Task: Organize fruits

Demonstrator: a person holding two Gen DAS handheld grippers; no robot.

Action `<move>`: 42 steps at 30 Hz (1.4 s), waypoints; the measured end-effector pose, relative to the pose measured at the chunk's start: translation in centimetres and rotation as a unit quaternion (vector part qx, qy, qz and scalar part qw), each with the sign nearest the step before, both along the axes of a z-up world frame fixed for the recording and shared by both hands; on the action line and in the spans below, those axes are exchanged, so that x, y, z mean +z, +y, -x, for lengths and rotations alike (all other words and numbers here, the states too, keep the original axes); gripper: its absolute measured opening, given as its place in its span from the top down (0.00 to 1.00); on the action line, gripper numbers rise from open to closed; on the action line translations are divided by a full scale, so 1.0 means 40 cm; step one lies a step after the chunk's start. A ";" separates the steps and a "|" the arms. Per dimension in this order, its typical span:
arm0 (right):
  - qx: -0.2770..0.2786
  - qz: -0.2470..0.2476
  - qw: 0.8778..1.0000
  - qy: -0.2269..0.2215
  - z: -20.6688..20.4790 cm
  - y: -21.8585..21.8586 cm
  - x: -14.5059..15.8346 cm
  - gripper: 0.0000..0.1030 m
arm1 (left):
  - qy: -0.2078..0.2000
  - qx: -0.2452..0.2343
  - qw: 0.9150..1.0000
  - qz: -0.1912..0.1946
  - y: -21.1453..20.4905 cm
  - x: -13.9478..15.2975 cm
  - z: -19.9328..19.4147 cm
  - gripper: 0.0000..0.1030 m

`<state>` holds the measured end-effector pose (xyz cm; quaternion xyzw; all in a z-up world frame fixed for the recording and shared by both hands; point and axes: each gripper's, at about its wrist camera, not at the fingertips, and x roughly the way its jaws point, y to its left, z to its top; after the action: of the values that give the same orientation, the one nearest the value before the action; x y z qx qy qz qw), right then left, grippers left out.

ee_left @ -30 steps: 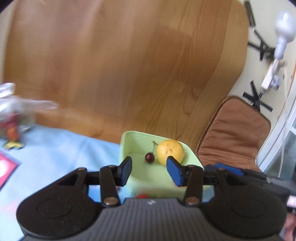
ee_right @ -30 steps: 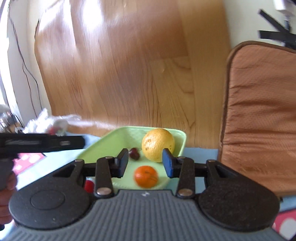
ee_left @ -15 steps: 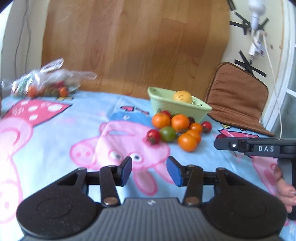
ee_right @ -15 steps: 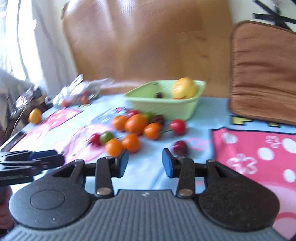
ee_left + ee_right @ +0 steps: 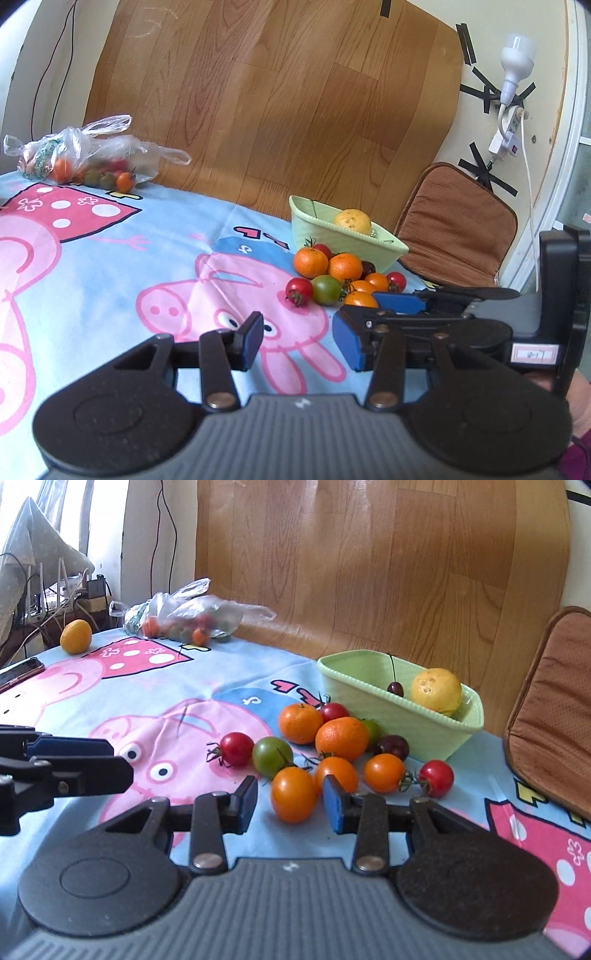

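Observation:
A pale green bowl stands near the wooden back panel with a yellow citrus and a stemmed cherry in it. In front of the bowl lies a pile of fruit: two mandarins, a green tomato, and red and orange tomatoes. My right gripper is open low over the cloth. The nearest orange tomato sits at its tips, and the pads do not touch it. My left gripper is open and empty, to the left of the pile, also seen from the side in the right wrist view.
A plastic bag of tomatoes lies at the back left of the cartoon cloth, with a loose orange fruit and a phone further left. A brown cushion leans at the right. A lamp and power strip hang on the wall.
Both grippers have drawn back from over the bowl and dropped toward the cloth, bringing the fruit pile into view. The right gripper then closed in on the nearest orange tomato.

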<state>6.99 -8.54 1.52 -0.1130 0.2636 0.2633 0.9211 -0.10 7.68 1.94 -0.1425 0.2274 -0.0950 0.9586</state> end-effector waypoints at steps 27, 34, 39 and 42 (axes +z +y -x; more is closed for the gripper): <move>-0.027 -0.084 0.993 0.078 -0.039 -0.064 -0.008 0.70 | 0.015 -0.002 1.000 -0.012 -0.012 -0.004 -0.014 0.59; -0.036 -0.084 0.993 0.076 0.010 -0.087 -0.009 0.70 | 0.028 -0.010 0.999 -0.016 -0.015 -0.010 -0.025 0.59; -0.033 -0.073 0.995 0.066 0.055 -0.096 -0.009 0.70 | 0.026 -0.012 0.999 -0.014 -0.014 -0.009 -0.024 0.59; -0.033 -0.071 0.995 0.063 0.057 -0.094 -0.009 0.70 | 0.029 -0.012 0.999 -0.016 -0.015 -0.010 -0.025 0.59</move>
<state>4.69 -12.29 1.15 -0.0219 0.3057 0.2577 0.9164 0.90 7.08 1.55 -0.1266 0.2581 -0.0987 0.9527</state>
